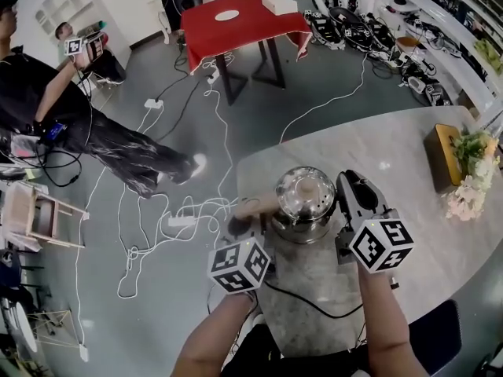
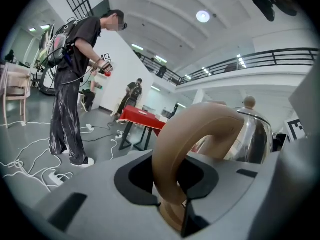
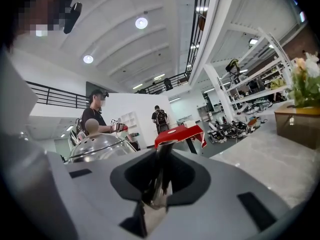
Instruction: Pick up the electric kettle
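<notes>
A shiny steel electric kettle (image 1: 303, 201) with a round wooden lid knob (image 1: 303, 185) stands at the near left of the pale stone table (image 1: 393, 151). My left gripper (image 1: 253, 220) is shut on its curved wooden handle (image 2: 192, 134), which fills the gap between the jaws in the left gripper view. My right gripper (image 1: 343, 204) comes in from the other side and is shut on the kettle's thin metal spout (image 3: 159, 181). The domed lid (image 3: 97, 146) shows at the left of the right gripper view. Whether the kettle's bottom still touches the table is hidden.
A black cord (image 1: 310, 303) runs over the table near my arms. A wooden box (image 1: 442, 157) with flowers (image 1: 474, 171) stands at the table's right. On the floor to the left are white cables (image 1: 169, 218), a person (image 1: 71, 124) and a red-clothed table (image 1: 236, 22).
</notes>
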Tool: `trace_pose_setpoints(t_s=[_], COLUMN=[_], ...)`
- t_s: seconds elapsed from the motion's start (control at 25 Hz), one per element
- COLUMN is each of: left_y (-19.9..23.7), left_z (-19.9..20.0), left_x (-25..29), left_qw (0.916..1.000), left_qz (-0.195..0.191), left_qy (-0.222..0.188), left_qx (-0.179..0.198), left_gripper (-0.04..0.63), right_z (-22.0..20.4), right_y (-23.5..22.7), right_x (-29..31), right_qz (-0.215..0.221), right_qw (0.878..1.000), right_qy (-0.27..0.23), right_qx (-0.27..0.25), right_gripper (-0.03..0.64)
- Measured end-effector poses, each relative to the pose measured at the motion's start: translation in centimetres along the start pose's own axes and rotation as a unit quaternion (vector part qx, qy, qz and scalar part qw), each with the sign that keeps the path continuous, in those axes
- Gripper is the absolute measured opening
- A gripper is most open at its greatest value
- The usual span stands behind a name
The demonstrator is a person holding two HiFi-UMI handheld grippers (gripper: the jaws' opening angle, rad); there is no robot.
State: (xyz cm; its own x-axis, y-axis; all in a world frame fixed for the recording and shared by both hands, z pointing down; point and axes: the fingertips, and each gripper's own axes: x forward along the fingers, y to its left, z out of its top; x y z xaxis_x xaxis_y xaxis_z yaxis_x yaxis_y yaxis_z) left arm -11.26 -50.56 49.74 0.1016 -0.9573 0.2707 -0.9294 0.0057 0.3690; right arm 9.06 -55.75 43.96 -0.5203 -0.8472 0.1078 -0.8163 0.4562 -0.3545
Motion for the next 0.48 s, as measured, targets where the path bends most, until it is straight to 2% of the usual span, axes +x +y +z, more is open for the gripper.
trace_pose_setpoints(t_s=[0.48], left_y=[-1.2], left_z=[2.8], left_x=[-5.1], left_qw=[0.9993], left_qz=[-0.029], left_qy=[-0.008], left_qx=[0.023], left_gripper=[0.083], right_z=[2.0], right_y=[4.0], right_x=[-5.1], right_qz=[-0.012], right_qw=[1.0], right_qy=[-0.02], right_qx=[-0.011], right_gripper=[0.058])
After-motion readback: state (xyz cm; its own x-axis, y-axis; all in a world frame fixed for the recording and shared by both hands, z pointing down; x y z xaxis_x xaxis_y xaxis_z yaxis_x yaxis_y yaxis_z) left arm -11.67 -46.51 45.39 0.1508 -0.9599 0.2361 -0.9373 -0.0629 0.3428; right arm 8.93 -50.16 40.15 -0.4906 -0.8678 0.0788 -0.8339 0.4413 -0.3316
